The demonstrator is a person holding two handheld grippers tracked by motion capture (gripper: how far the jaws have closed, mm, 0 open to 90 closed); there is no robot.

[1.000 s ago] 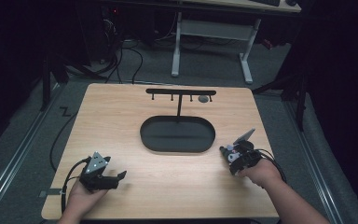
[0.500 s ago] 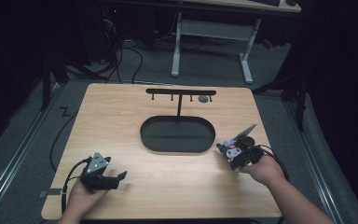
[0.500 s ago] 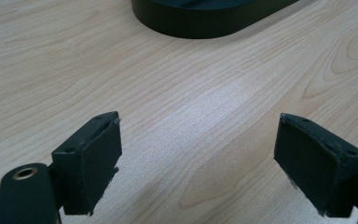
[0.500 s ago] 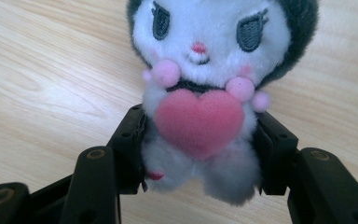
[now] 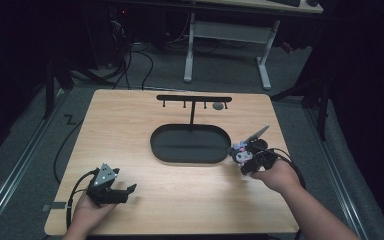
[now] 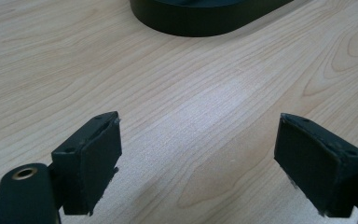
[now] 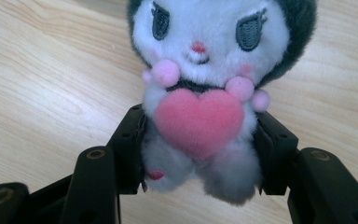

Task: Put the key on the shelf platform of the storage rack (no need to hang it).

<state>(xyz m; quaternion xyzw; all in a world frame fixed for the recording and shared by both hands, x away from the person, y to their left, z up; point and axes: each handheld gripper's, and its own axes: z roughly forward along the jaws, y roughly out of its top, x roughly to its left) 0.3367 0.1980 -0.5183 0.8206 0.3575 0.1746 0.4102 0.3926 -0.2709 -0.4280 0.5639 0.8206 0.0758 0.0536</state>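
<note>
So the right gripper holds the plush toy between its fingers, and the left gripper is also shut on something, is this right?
Not quite. The right gripper does hold the plush toy between its fingers. But the left gripper is open, with only bare table between its fingers, as the left gripper view shows.

Plush toy (image 5: 241, 152) right of tray (image 5: 190, 155), on table (image 5: 180, 200)
</note>
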